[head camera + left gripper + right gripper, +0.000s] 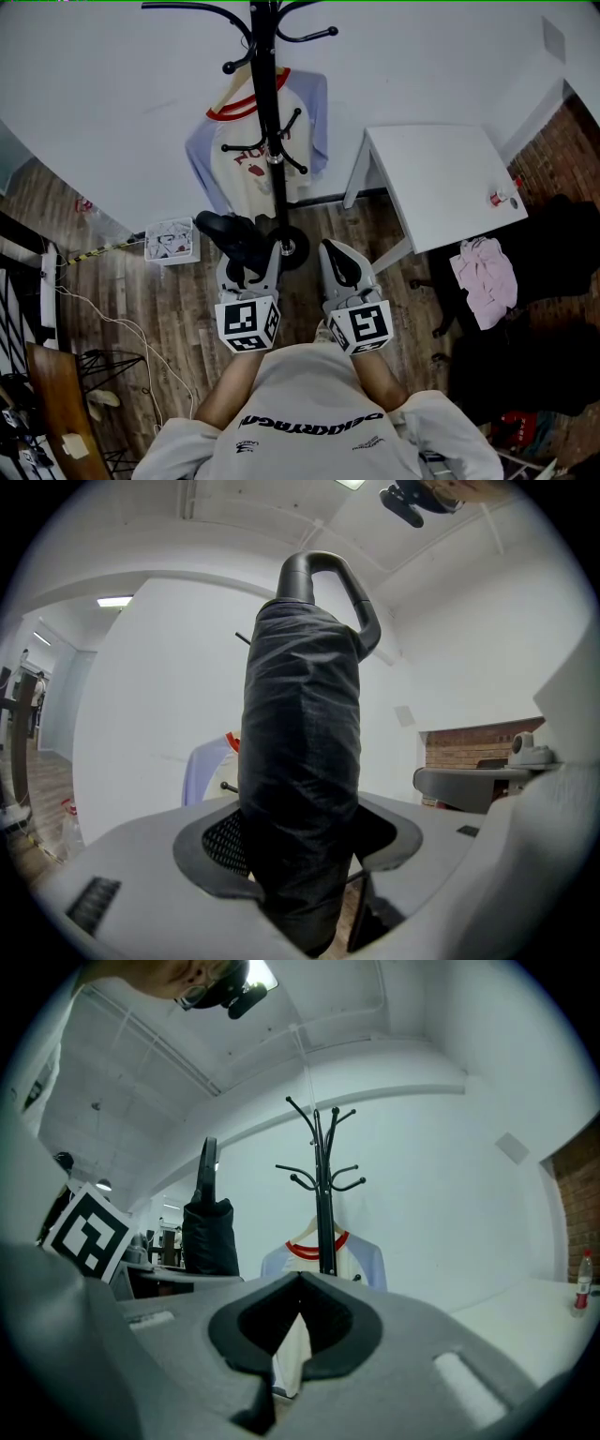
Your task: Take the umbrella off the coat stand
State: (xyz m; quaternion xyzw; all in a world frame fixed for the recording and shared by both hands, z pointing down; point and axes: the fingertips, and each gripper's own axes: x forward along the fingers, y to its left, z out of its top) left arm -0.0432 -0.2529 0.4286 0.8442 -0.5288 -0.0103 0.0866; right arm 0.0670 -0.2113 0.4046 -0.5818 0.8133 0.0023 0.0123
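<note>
Jaws pinching crinkly black umbrella [300, 761], looped handle [295, 578]

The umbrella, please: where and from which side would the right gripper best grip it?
Probably the rolled canopy above the left gripper, coming from the right: the umbrella stands upright and that section is even and thick, unlike its thin loop handle.

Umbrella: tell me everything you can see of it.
The umbrella is a black folding one, collapsed, its canopy wrapped in slightly glossy, creased fabric. A black loop handle tops it. It stands upright in the left gripper, whose jaws press its lower part from both sides. Its bottom end is out of sight. In the right gripper view it is clear of the coat stand, to its left.
</note>
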